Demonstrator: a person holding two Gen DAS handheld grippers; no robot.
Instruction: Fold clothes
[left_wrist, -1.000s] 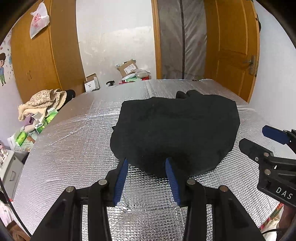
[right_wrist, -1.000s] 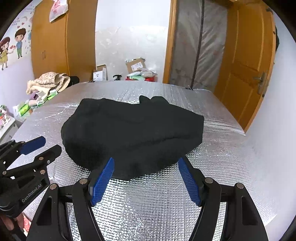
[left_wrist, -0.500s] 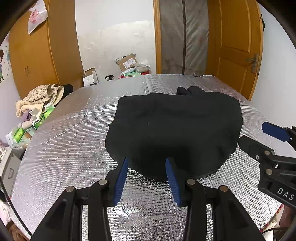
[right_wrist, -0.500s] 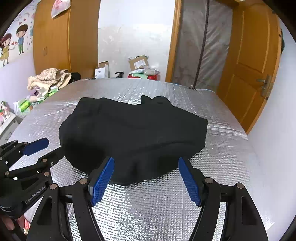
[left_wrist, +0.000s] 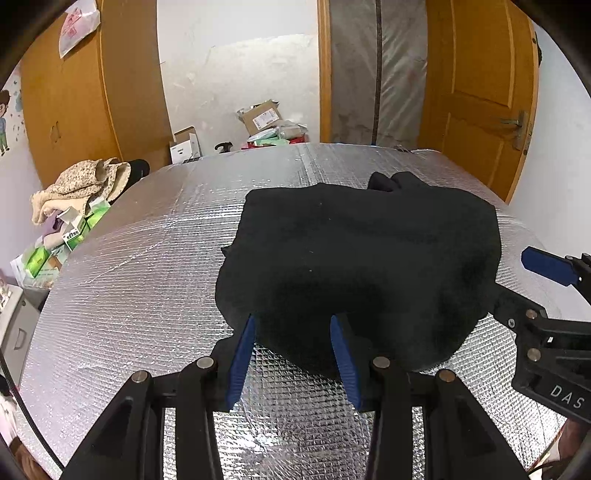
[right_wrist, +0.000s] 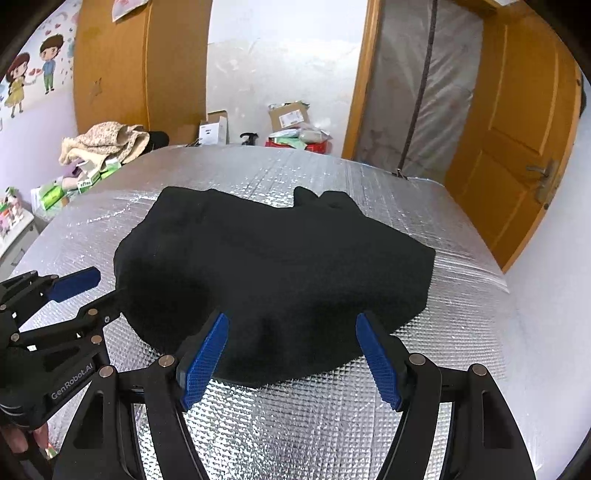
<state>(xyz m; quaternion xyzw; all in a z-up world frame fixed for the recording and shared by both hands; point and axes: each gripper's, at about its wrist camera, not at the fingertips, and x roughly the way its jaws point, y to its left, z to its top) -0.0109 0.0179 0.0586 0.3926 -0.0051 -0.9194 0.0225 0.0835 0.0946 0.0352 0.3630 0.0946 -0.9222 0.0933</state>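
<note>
A black garment (left_wrist: 362, 258) lies in a folded heap on the silver foil-covered table (left_wrist: 140, 288), right of its middle. My left gripper (left_wrist: 293, 319) is open at the garment's near left edge, and the dark cloth shows between its blue pads (left_wrist: 242, 358) without being clasped. The right gripper (right_wrist: 291, 319) is open wider at the near edge of the same garment (right_wrist: 273, 266). Each gripper shows in the other's view: the right gripper (left_wrist: 543, 295) at the garment's right side, the left gripper (right_wrist: 74, 291) at its left side.
A beige blanket (left_wrist: 81, 184) on boxes and packets stands off the table's left edge. Cardboard boxes (left_wrist: 262, 118) sit on the floor past the far edge. An orange door (left_wrist: 480, 92) is at the back right. Bare foil (right_wrist: 461, 240) surrounds the garment.
Both grippers have crept slightly forward, so the garment's near edge now lies lower between the fingers. Both stayed open, and the garment has not moved.
</note>
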